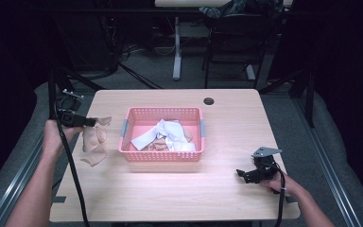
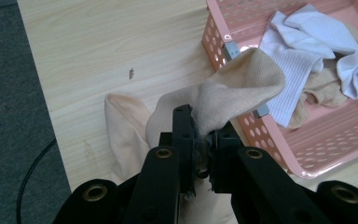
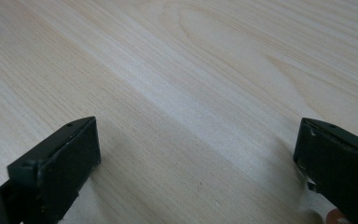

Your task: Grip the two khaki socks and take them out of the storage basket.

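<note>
My left gripper [image 1: 90, 122] [image 2: 200, 128] is shut on a beige sock [image 1: 96, 137] [image 2: 235, 88] and holds it just above the table, left of the pink basket [image 1: 127, 152] [image 2: 321, 144]. A second beige sock [image 1: 92, 158] [image 2: 123, 133] lies flat on the wood below it. Inside the basket lie white socks [image 1: 168, 132] [image 2: 307, 42] tangled with beige ones [image 2: 324, 86]. My right gripper [image 1: 244, 174] [image 3: 196, 154] stands open near the table's front right, with bare wood between its jaws.
The wooden table [image 1: 179, 189] has a round cable hole [image 1: 209, 101] at the back. A black cable [image 1: 73, 175] trails from the left gripper over the table's left front. Desk legs and chairs stand on the floor beyond.
</note>
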Motion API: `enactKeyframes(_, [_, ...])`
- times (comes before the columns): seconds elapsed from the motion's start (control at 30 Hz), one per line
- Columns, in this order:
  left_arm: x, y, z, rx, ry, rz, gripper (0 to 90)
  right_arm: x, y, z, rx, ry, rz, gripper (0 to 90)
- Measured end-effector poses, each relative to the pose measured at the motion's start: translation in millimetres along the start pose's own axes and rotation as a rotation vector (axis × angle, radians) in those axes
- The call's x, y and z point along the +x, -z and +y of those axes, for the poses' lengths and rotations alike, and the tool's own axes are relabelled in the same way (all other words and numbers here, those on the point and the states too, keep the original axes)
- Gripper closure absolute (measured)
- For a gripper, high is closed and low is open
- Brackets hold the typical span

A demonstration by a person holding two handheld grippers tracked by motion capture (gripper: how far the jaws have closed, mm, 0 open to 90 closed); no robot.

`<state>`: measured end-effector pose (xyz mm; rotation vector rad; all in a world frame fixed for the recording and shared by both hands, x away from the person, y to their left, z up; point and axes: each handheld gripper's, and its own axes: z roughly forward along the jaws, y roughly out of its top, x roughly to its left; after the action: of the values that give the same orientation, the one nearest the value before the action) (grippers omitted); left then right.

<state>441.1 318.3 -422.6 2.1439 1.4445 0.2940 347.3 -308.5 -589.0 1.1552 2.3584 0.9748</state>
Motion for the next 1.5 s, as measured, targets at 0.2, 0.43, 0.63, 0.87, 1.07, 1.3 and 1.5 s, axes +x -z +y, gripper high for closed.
enactKeyframes(0.2, [2.8,-6.9,-5.3,0.014,0.015,0.006,83.5,0.0,0.0,0.0,-0.001,0.000,0.000,0.0])
enactKeyframes(0.43, [7.5,-26.2,-14.9,0.043,0.037,-0.002,83.4,0.1,0.0,-0.1,-0.001,0.000,0.000,0.0])
enactKeyframes(0.63, [9.7,-44.3,-22.3,0.071,0.050,-0.006,83.4,0.0,0.0,0.0,0.000,0.000,0.000,0.0])
enactKeyframes(0.87, [14.8,-68.7,-31.0,0.100,0.080,-0.008,83.0,0.0,0.0,0.0,0.000,0.000,0.000,0.0])
enactKeyframes(1.07, [16.1,-84.8,-34.4,0.111,0.094,-0.005,81.7,0.1,0.0,-0.1,-0.001,0.000,0.000,0.0])
enactKeyframes(1.3, [17.6,-91.1,-32.6,0.102,0.116,0.004,70.5,0.1,0.1,-0.1,0.000,0.001,-0.001,0.0])
enactKeyframes(1.5, [17.9,-85.6,-33.0,0.081,0.125,0.044,34.0,0.3,0.0,-0.1,-0.001,-0.001,-0.002,0.0])
